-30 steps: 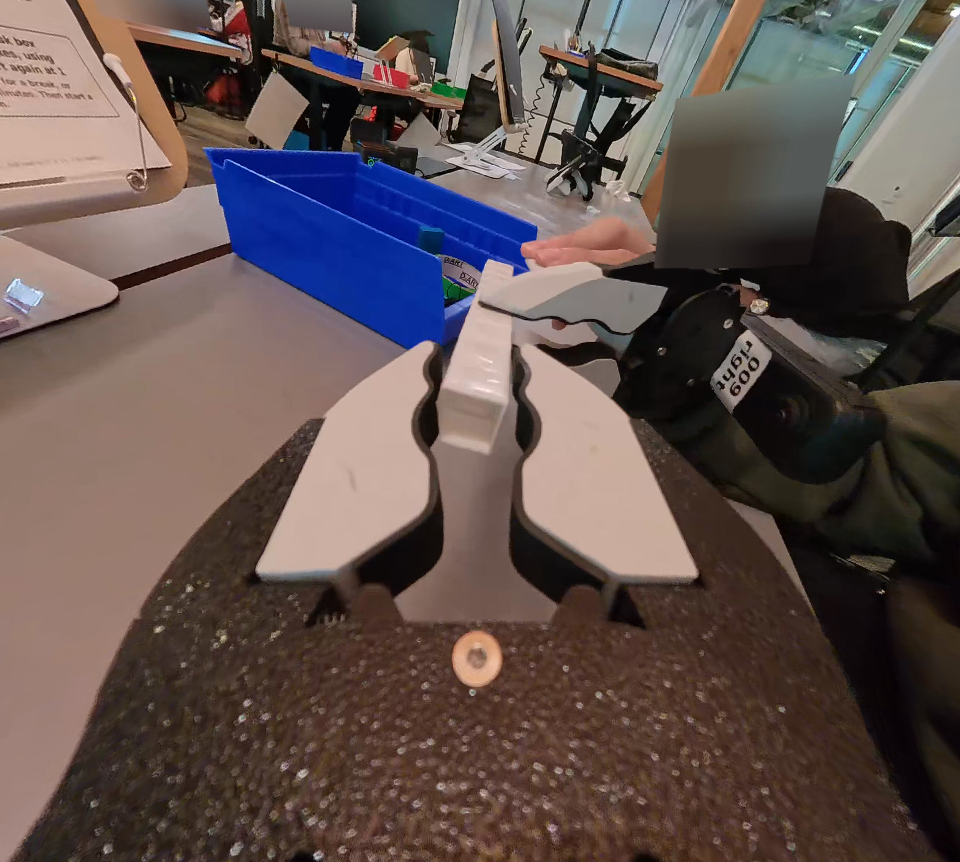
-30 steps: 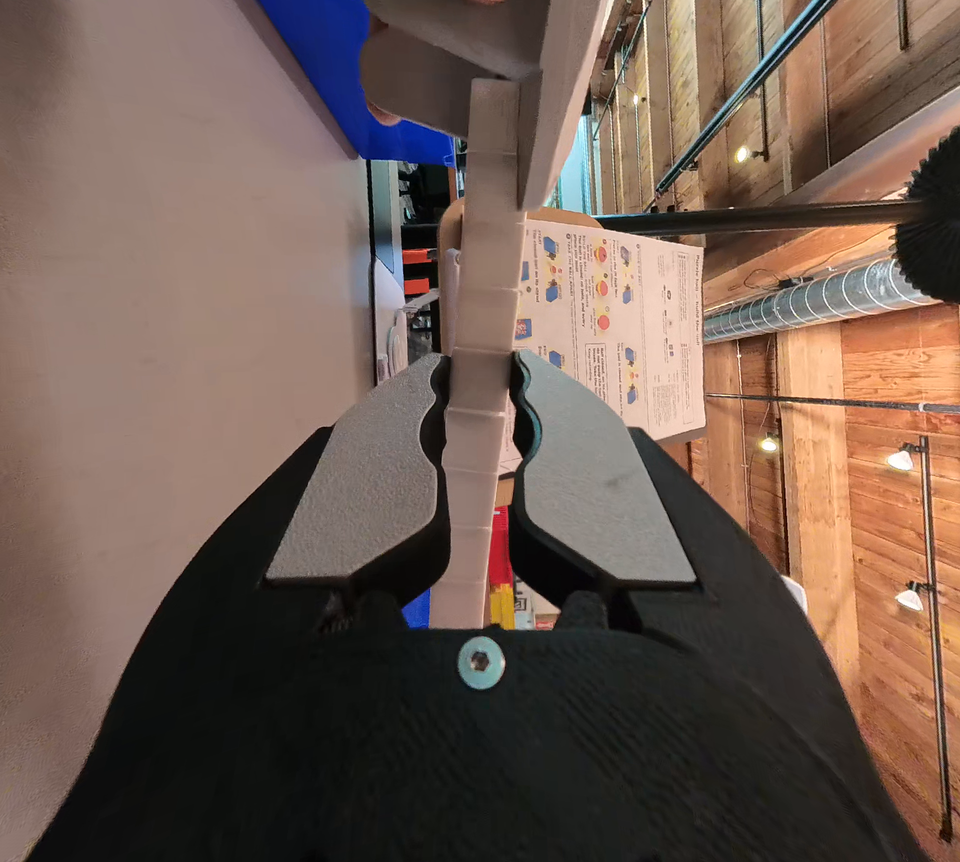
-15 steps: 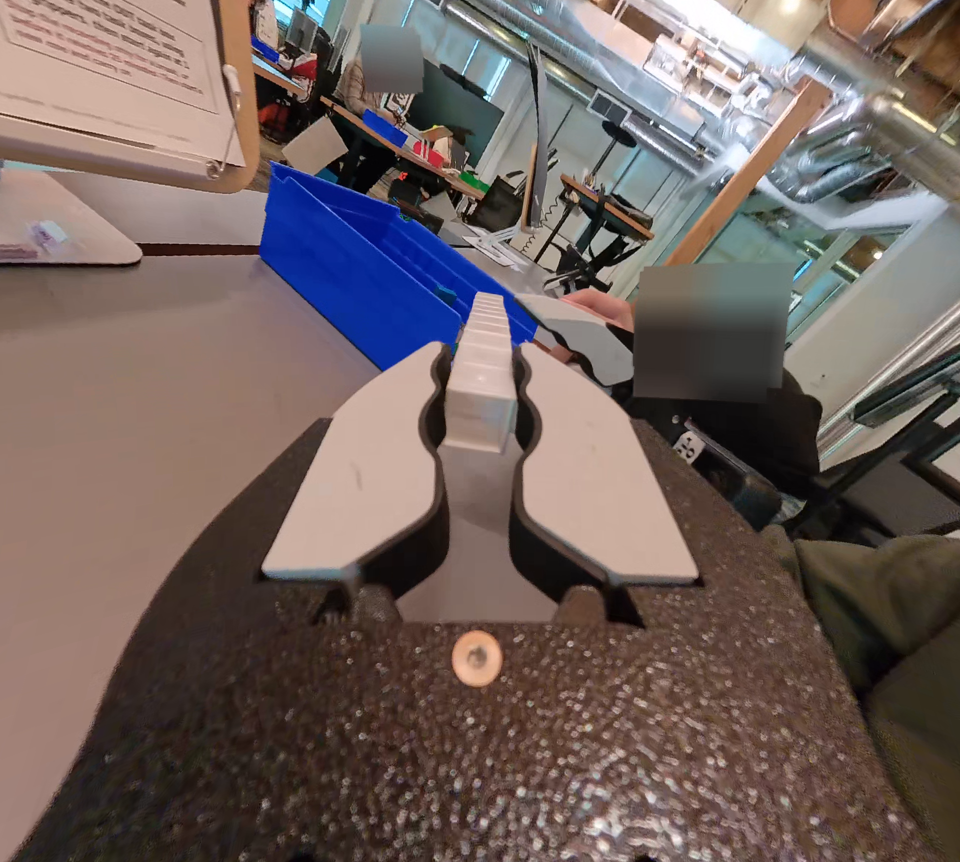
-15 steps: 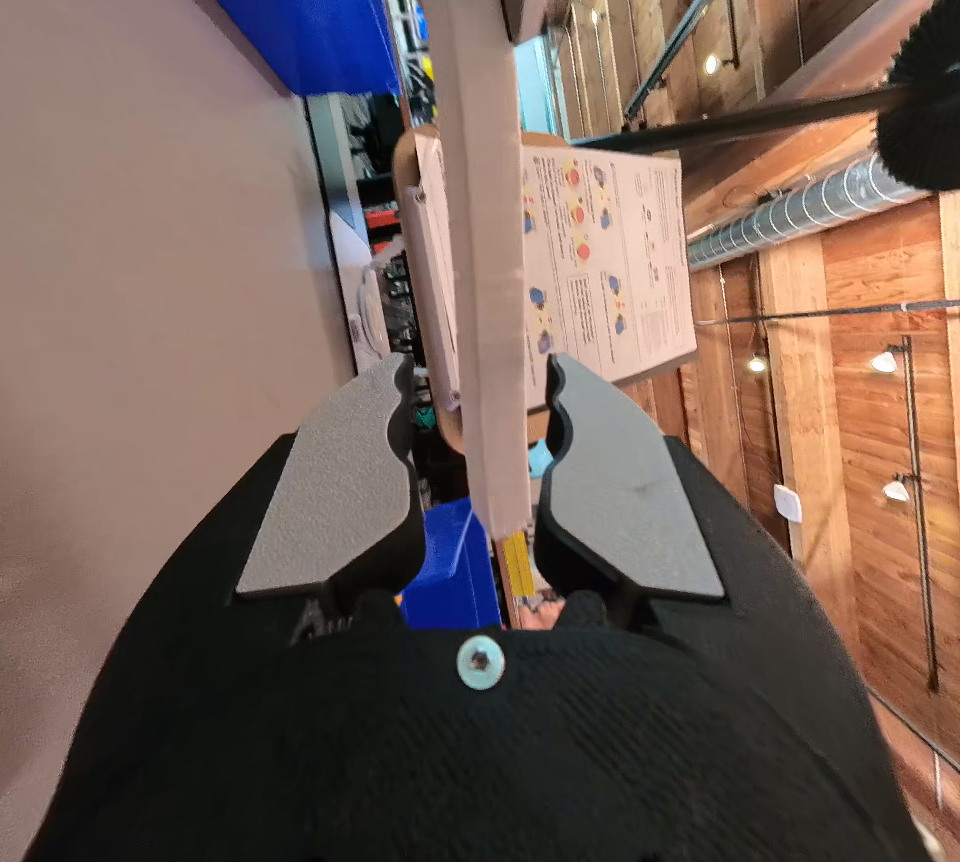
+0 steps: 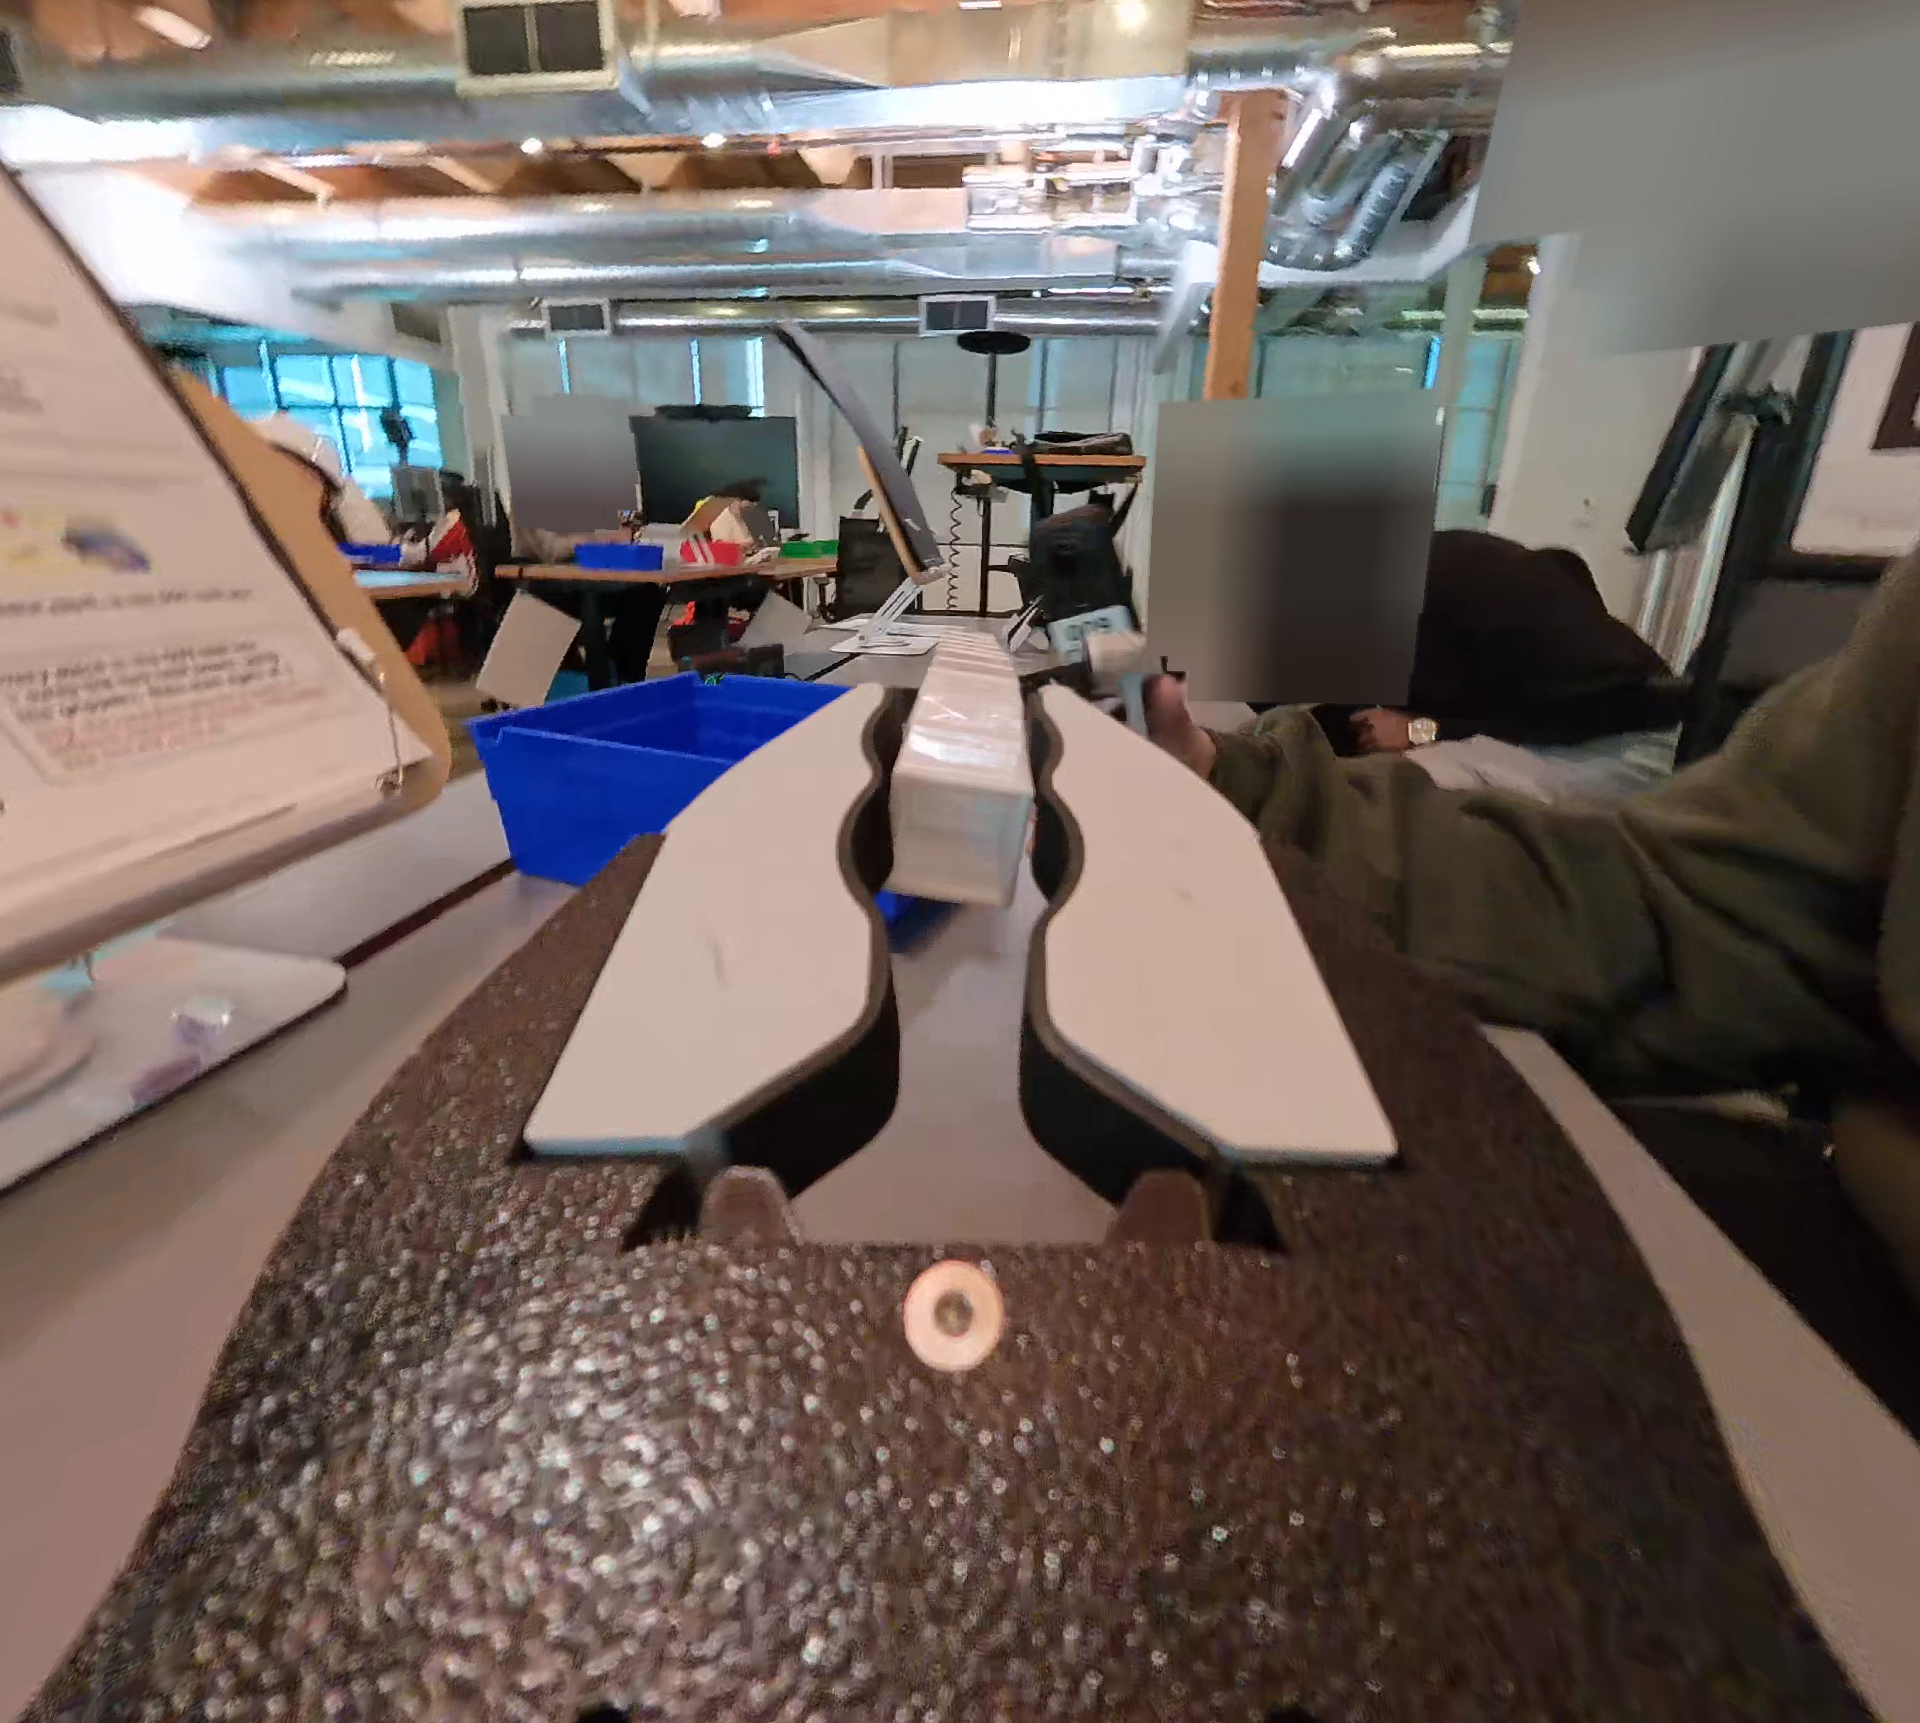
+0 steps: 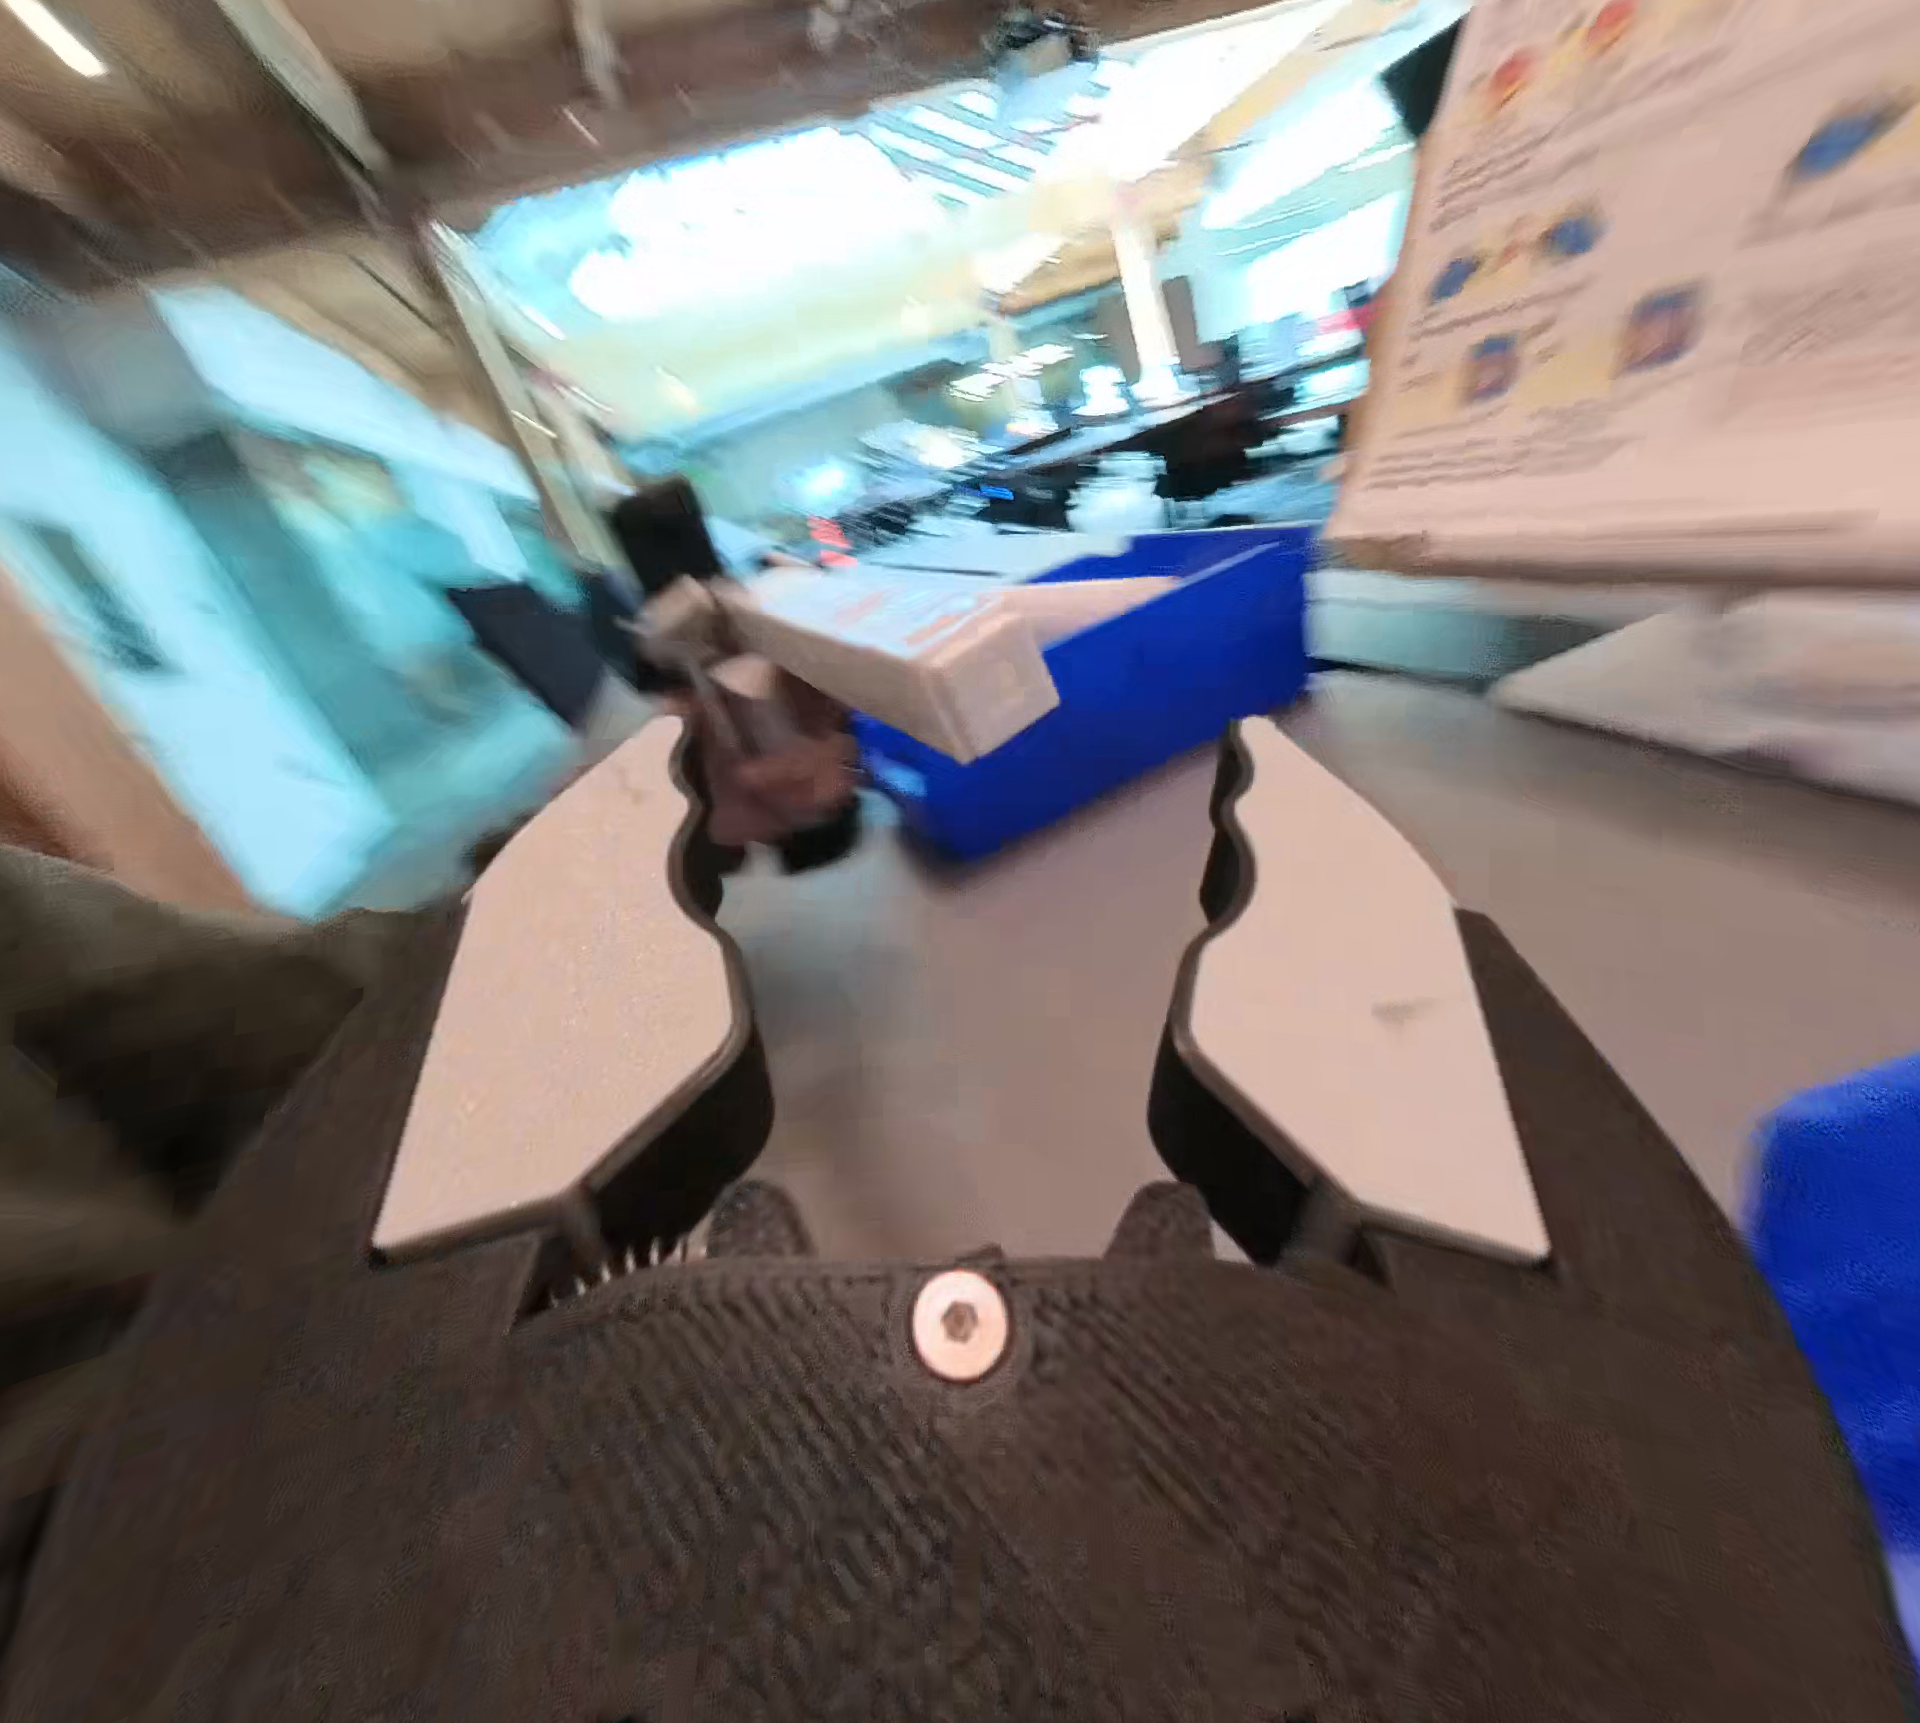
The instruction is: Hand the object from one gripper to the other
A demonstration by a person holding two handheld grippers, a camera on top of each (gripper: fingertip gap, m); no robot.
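The left gripper (image 5: 958, 717) pinches the long white block (image 5: 961, 774) by its near end — held level over the table, clear of the blue bin (image 5: 623, 764). The right gripper (image 6: 956, 743) gapes wide, empty, so the handover looks done.

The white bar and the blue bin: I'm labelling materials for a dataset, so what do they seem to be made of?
White bar: probably plastic, matte, with evenly spaced seams across it like stacked blocks; held in the left tool.
Blue bin: looks like moulded plastic, smooth and slightly glossy, with thin straight walls.
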